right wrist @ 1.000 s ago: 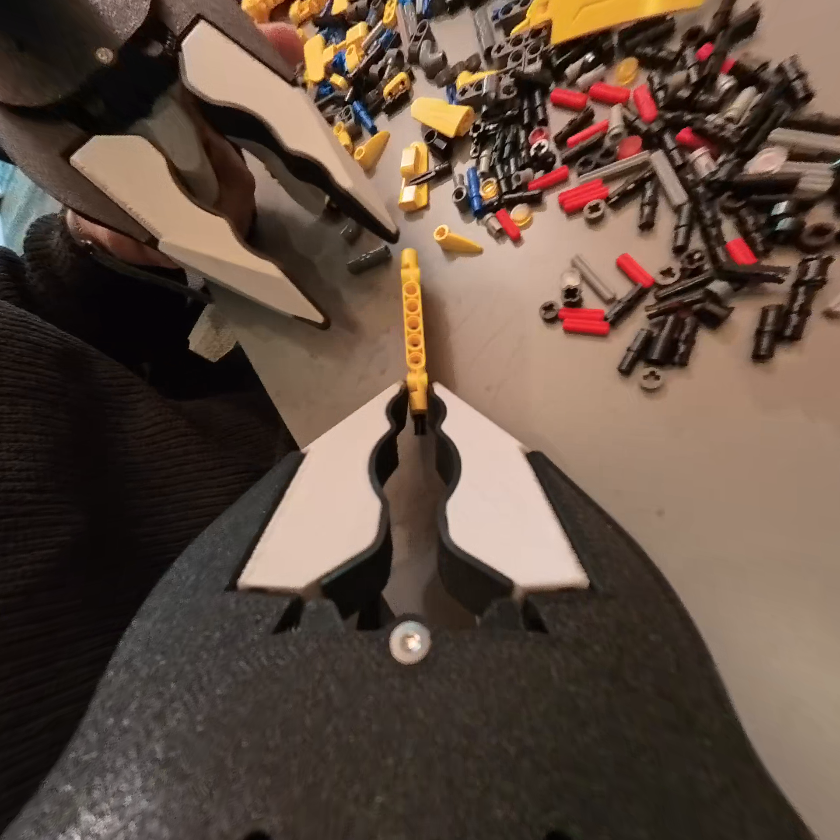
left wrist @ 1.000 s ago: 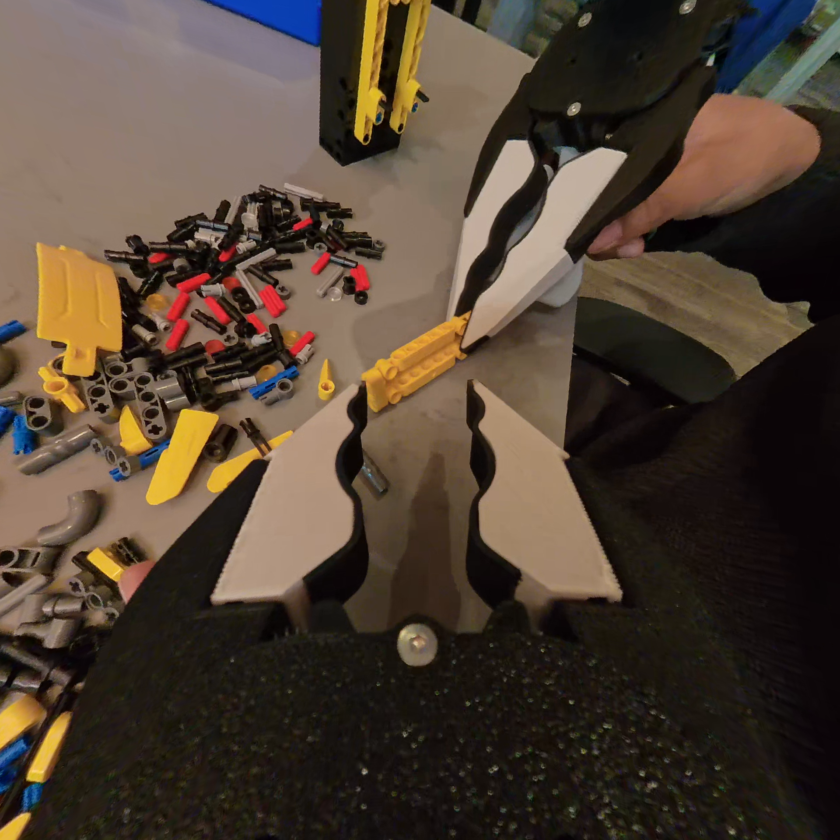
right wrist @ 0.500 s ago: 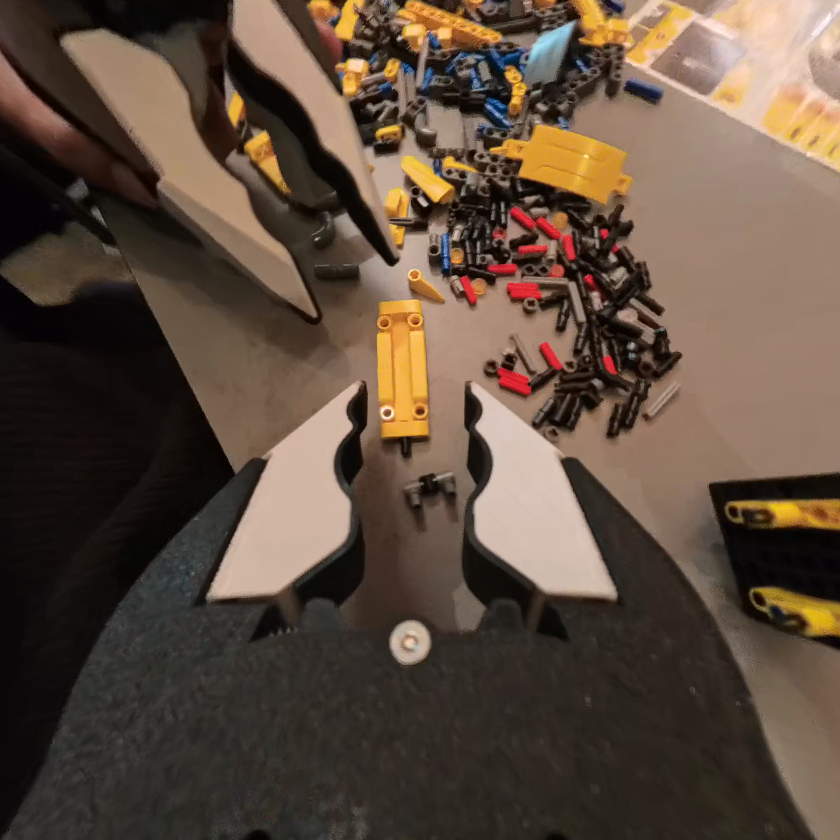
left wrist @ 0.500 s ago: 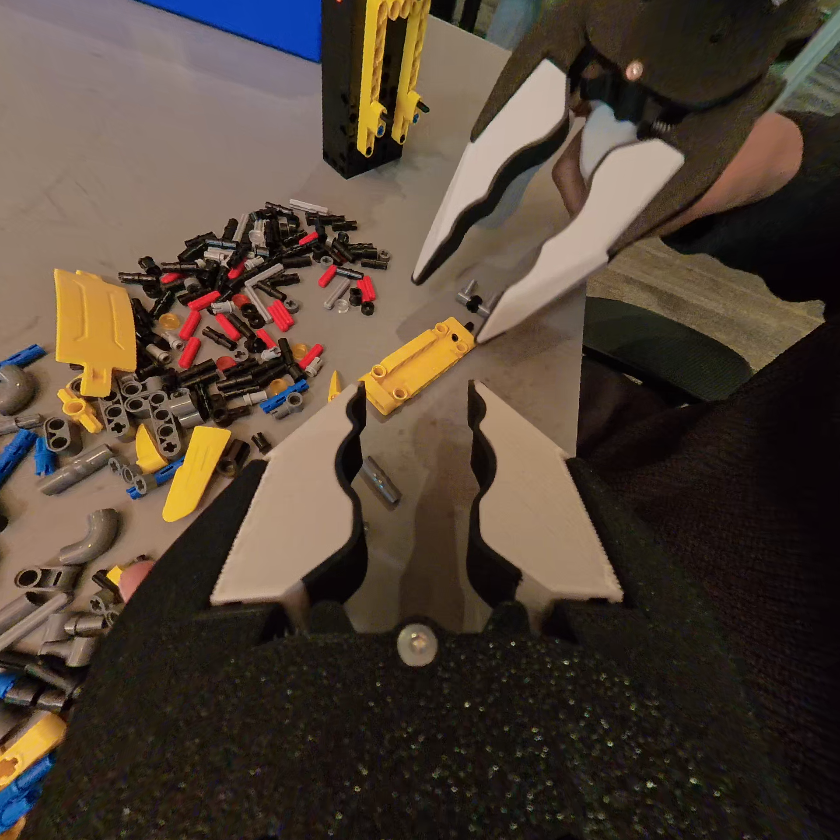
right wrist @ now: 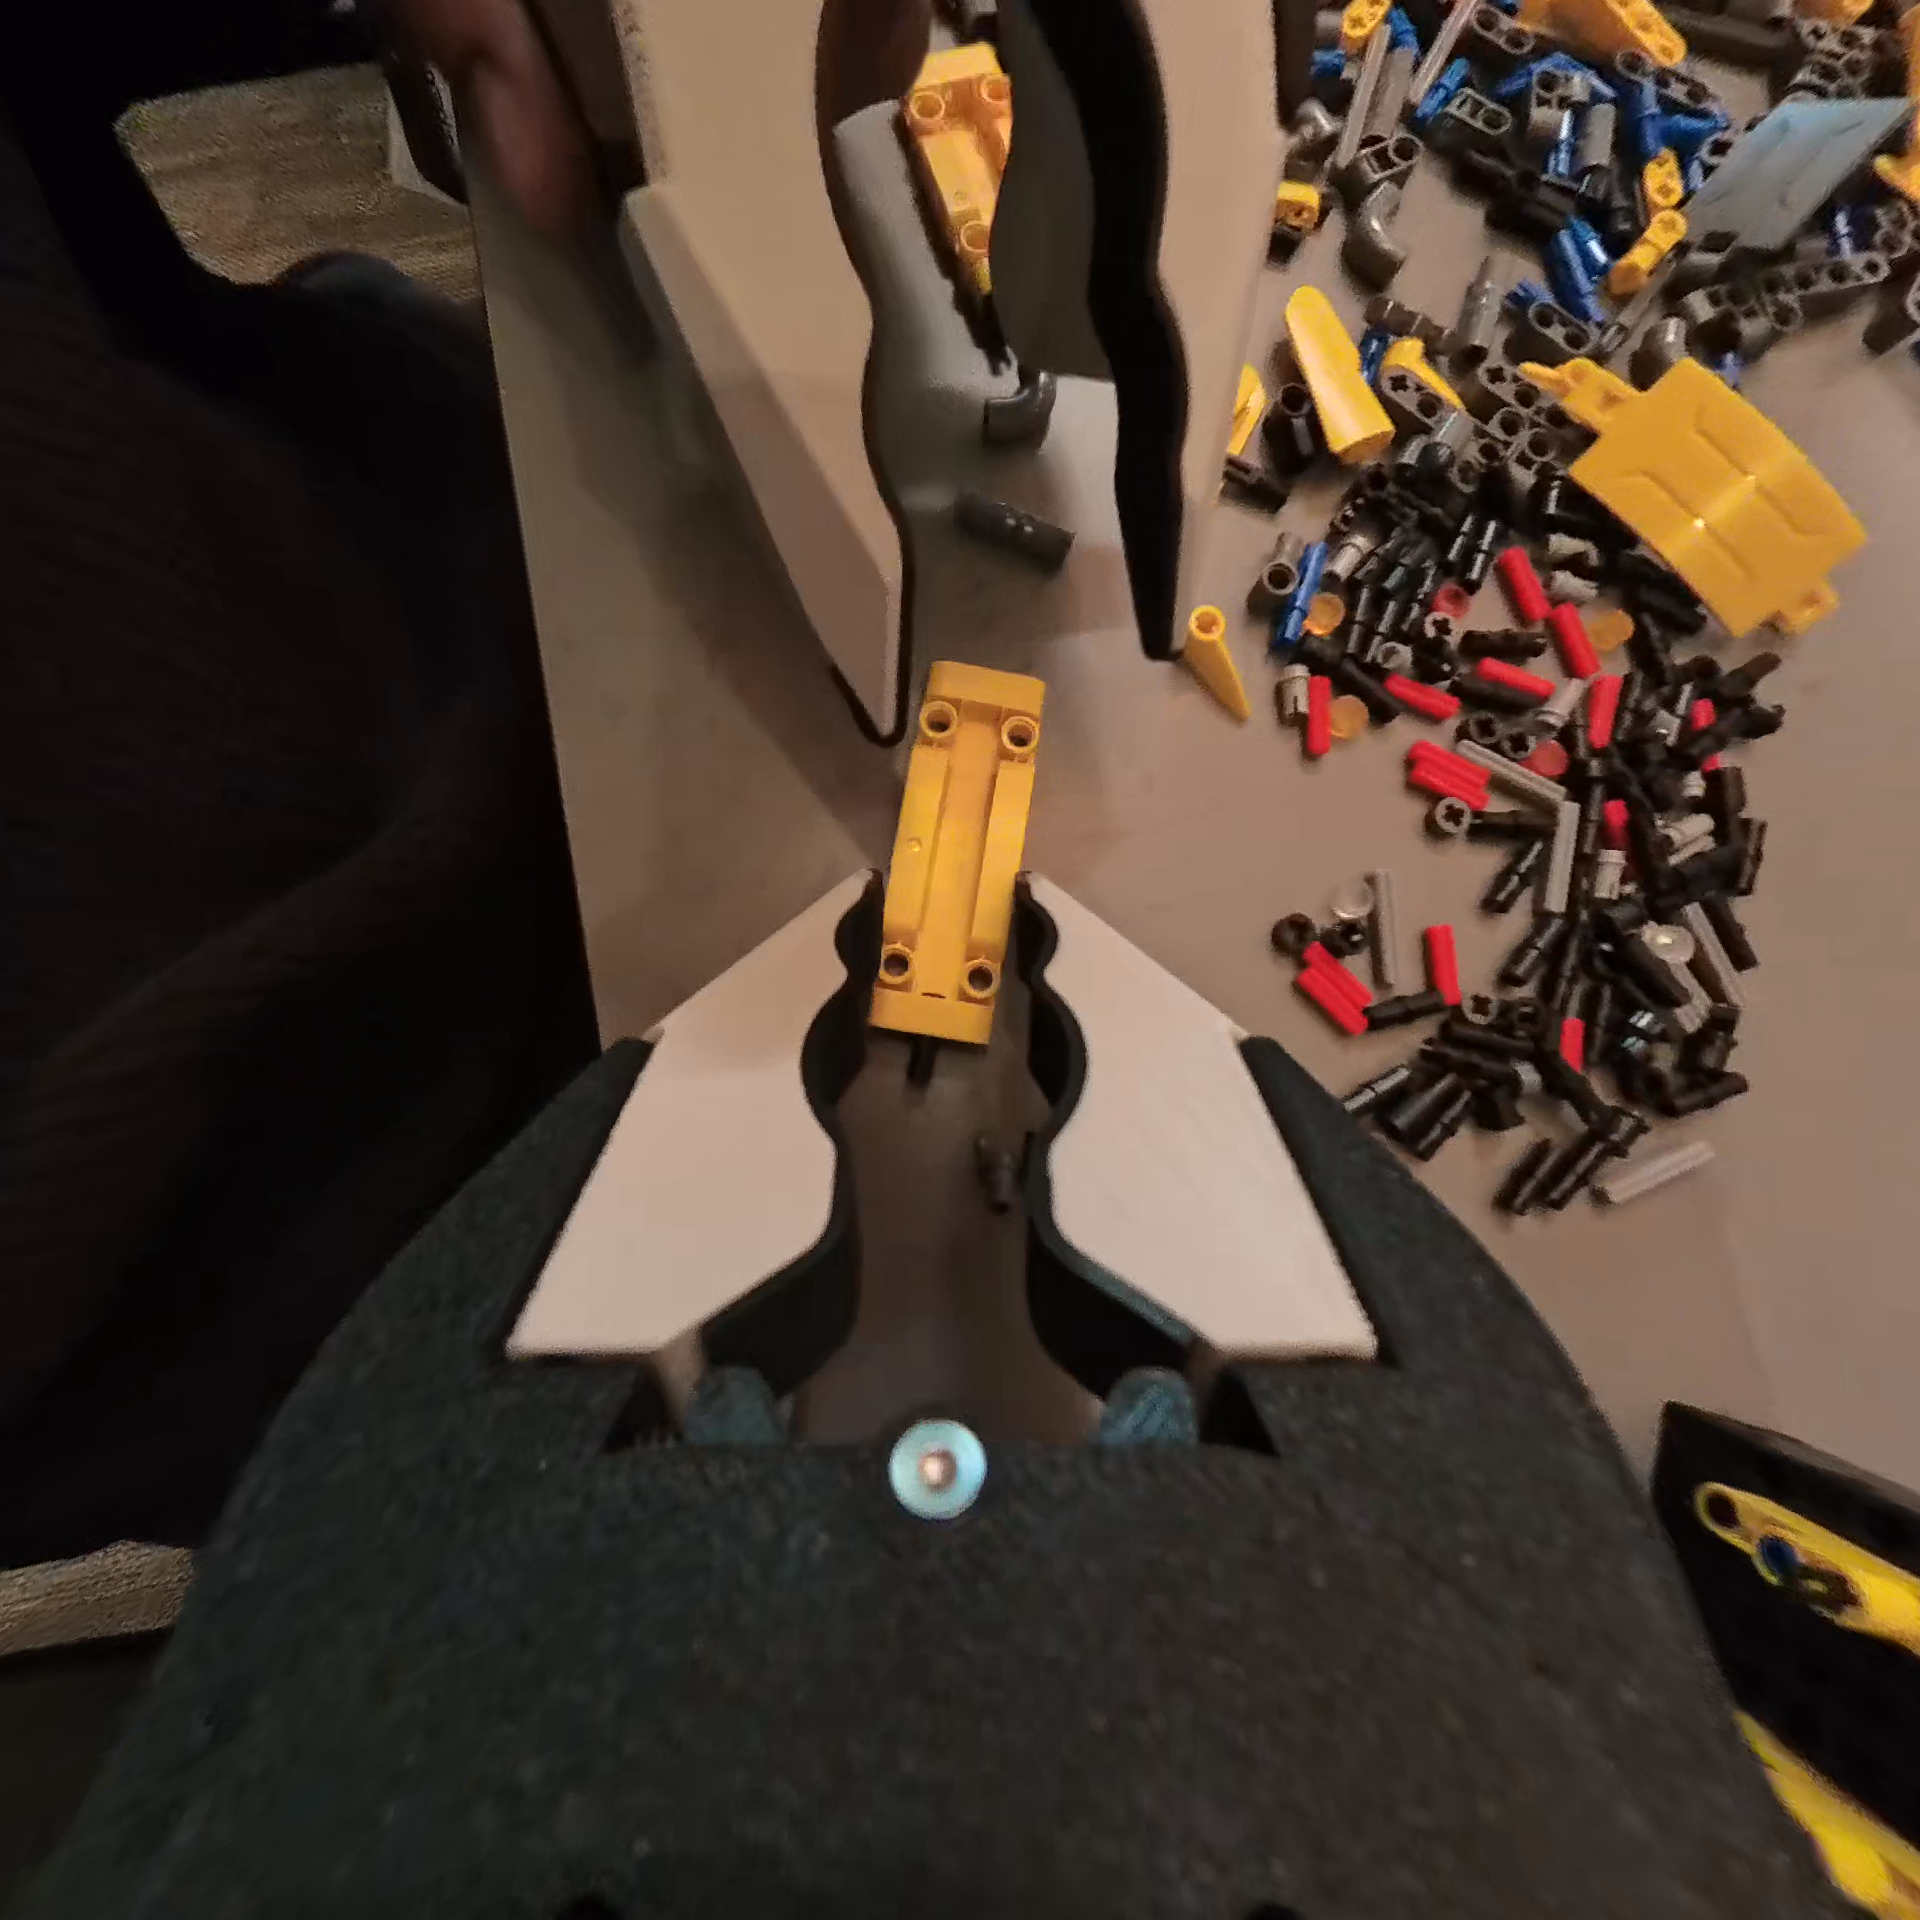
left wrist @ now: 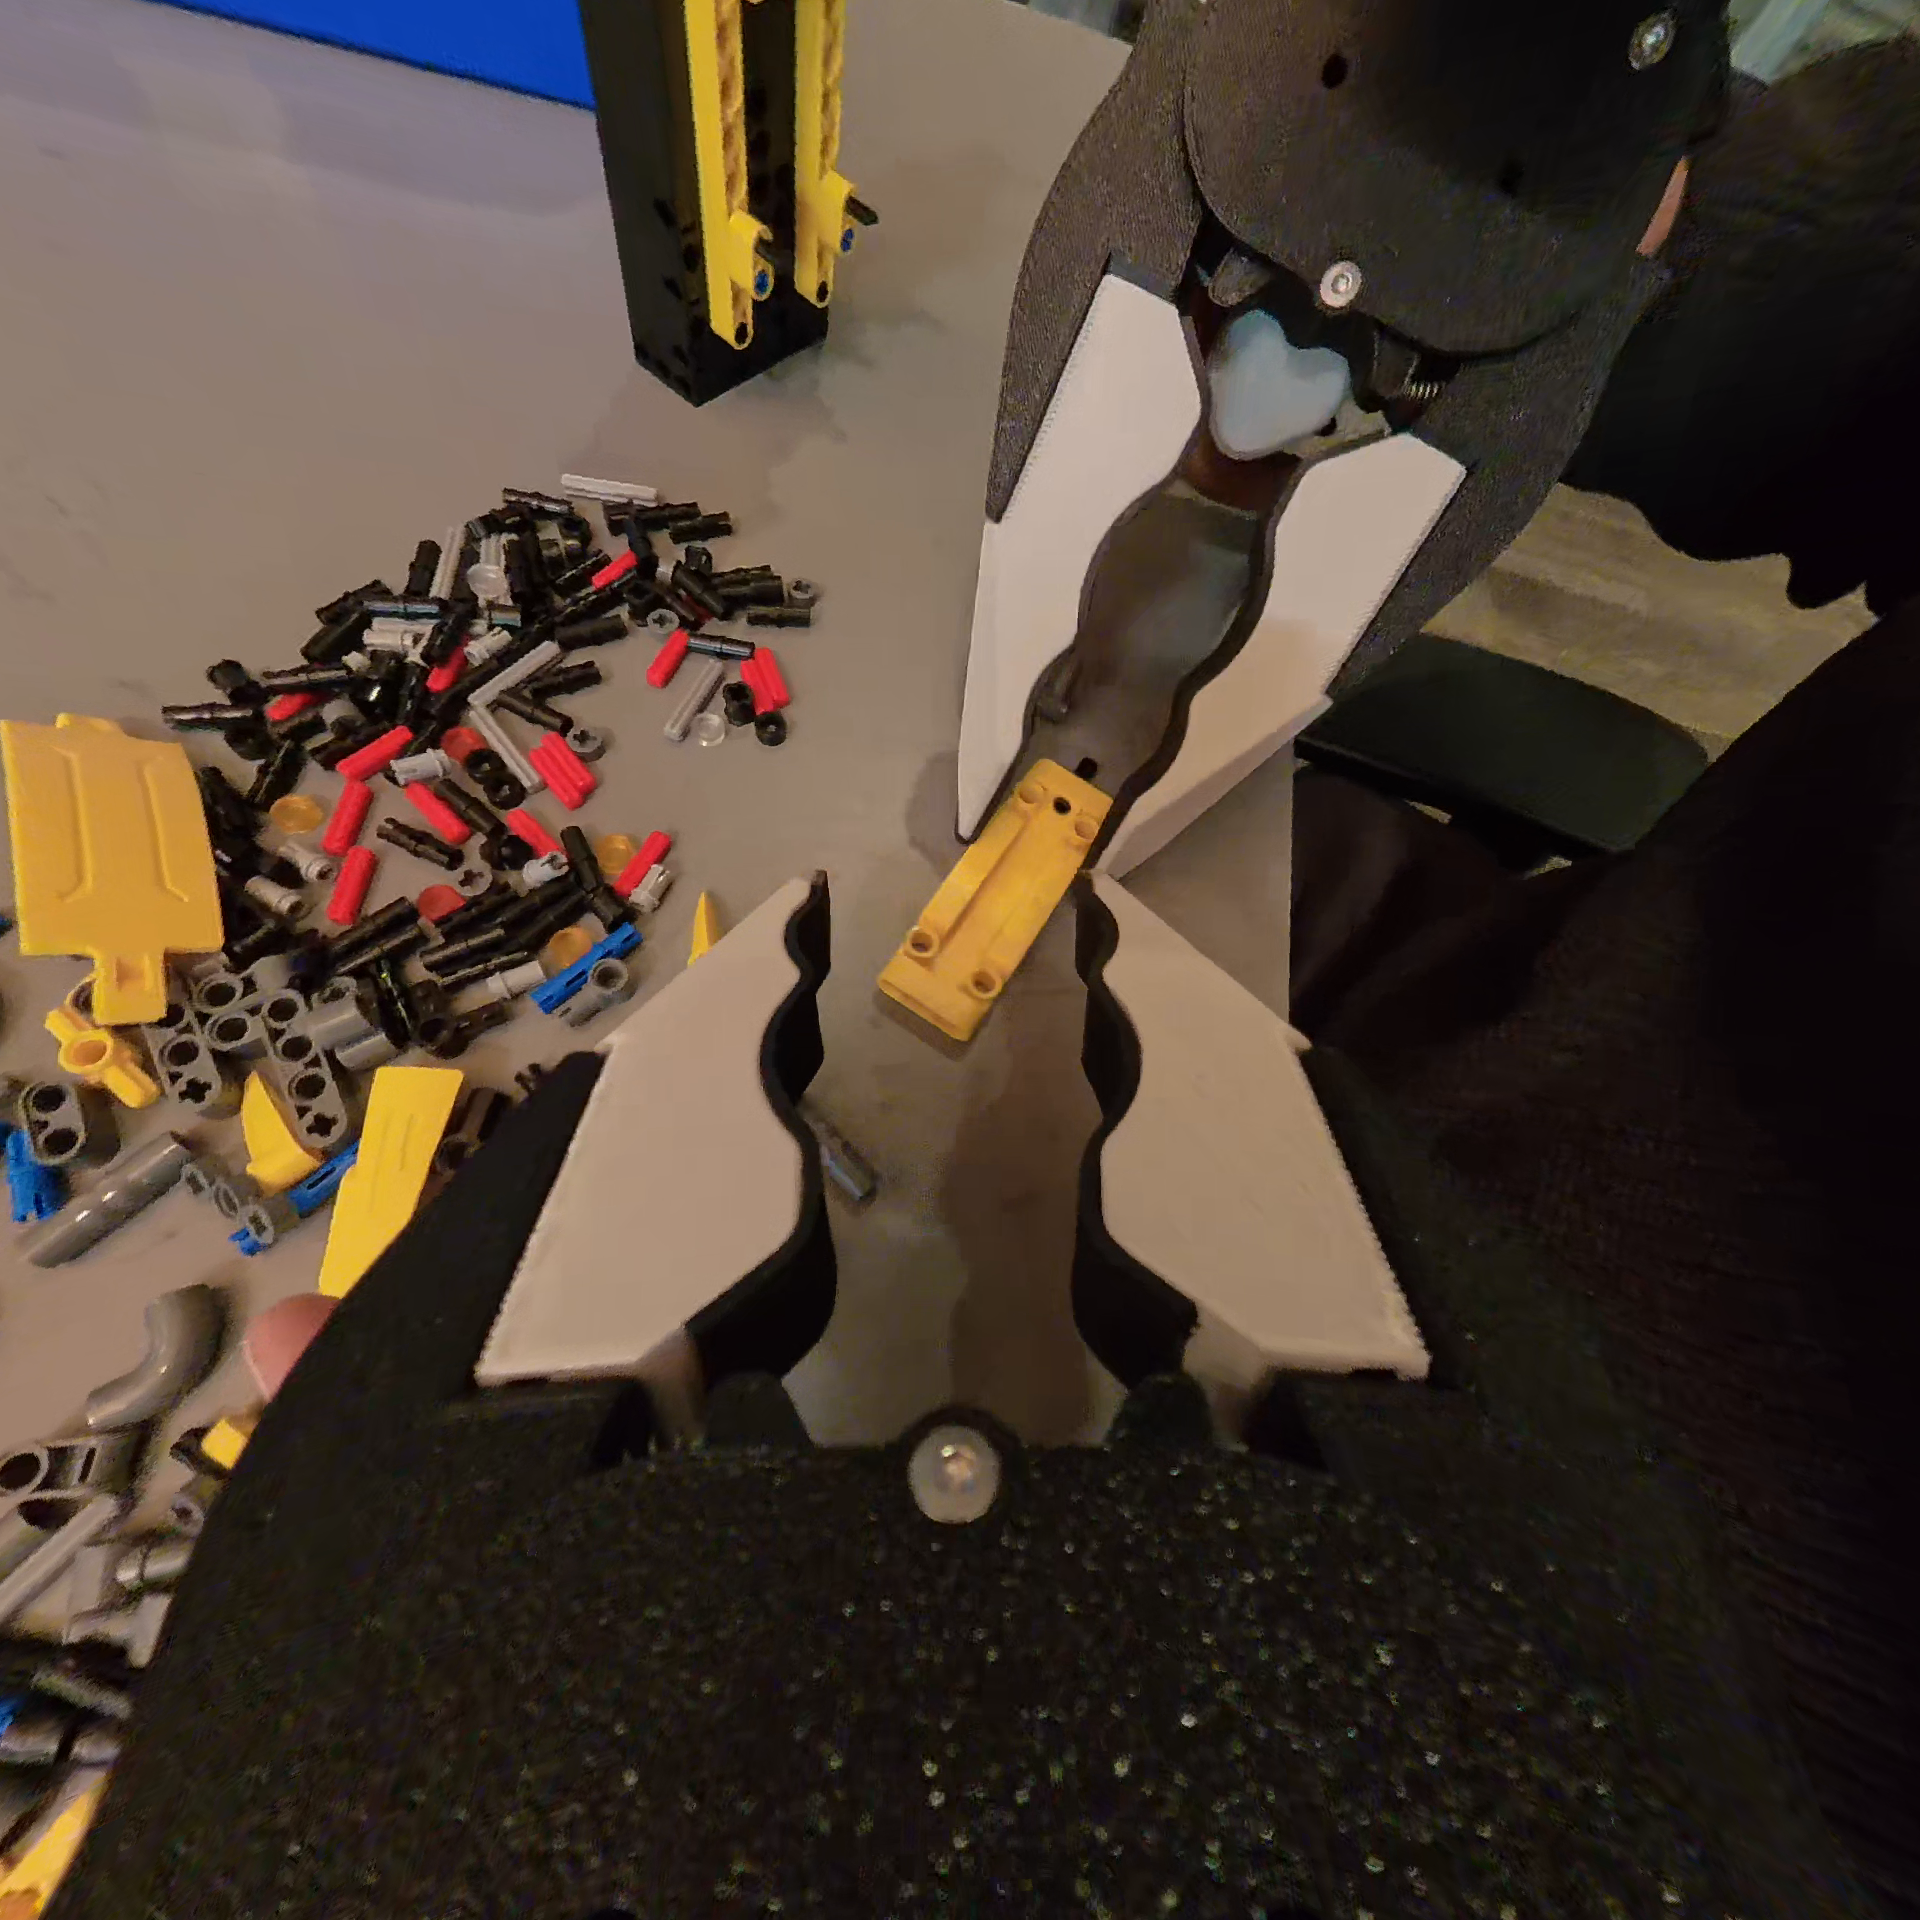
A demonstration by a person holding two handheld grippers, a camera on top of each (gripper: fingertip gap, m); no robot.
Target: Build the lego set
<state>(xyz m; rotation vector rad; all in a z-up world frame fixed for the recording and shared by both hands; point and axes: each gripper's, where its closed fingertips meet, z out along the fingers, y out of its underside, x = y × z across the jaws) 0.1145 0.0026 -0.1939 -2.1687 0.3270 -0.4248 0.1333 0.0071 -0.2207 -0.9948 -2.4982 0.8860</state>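
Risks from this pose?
1. The right gripper pinches the yellow panel only at its near end; most of it sticks out, so it may pivot or slip.
2. The panel sits close to the table edge and could fall off.
3. The open left gripper is right at the panel's free end; a bump could knock it askew.

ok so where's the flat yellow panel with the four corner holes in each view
Left wrist view: the flat yellow panel lies just above centre, its far end between the right hand-held gripper fingertips.
Right wrist view: the panel is at centre, its near end between that gripper's own fingertips.
Shared landmark: the small yellow cone on the table beside the panel.
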